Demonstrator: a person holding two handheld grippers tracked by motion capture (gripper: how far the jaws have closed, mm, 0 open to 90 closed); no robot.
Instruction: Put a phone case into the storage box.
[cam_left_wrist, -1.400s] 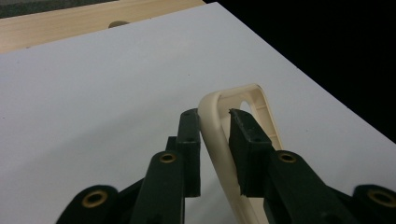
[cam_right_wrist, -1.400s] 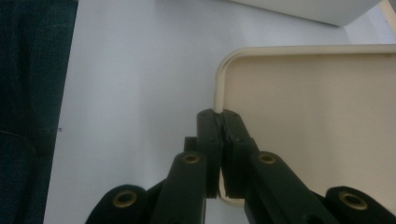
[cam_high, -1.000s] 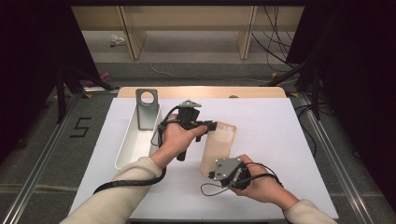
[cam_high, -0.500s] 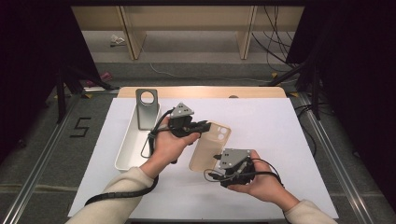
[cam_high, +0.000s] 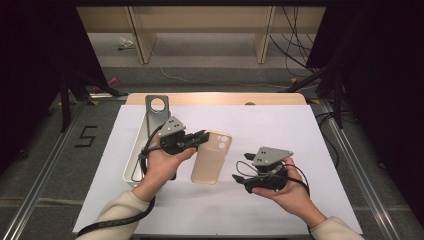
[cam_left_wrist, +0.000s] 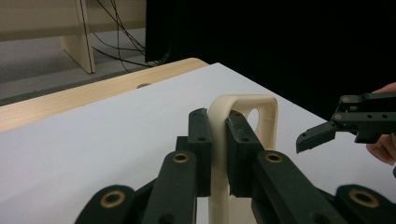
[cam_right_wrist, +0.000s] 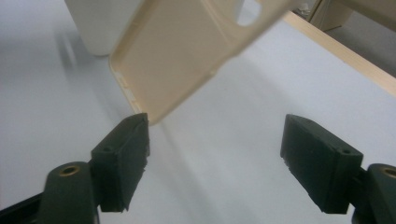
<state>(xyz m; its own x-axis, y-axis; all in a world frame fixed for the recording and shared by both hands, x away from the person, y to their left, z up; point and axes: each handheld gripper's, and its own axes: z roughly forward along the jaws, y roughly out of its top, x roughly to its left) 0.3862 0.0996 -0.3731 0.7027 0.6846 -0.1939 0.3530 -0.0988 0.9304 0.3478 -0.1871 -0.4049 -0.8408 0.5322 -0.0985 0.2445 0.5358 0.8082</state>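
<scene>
Worktop (cam_high: 310, 150) is covered by a white sheet, with a wood edge at the far side. A long white tray (cam_high: 134, 162) lies along its left side, and a grey metal bracket (cam_high: 157, 111) with a round hole stands at the tray's far end. The phone case (cam_high: 212, 157) is mid-worktop, between the two hands and just right of the tray: beige, thin, soft-looking shell with rounded corners, a raised lip around the rim and a camera cutout near its far end. Its hollow inner side faces the right gripper view, and it hangs tilted above the sheet there. Left claw (cam_left_wrist: 218, 140) is pinching the case's far edge next to the cutout, pads pressed on both faces of the wall; the case's near end sits lower, toward the right hand. Right claw (cam_right_wrist: 215, 154) has just been opening and now stands spread wide with nothing between the pads; its left pad sits just beside the case's near corner, contact unclear. In the left gripper view the right claw's tip shows to the right of the case, apart from it.
</scene>
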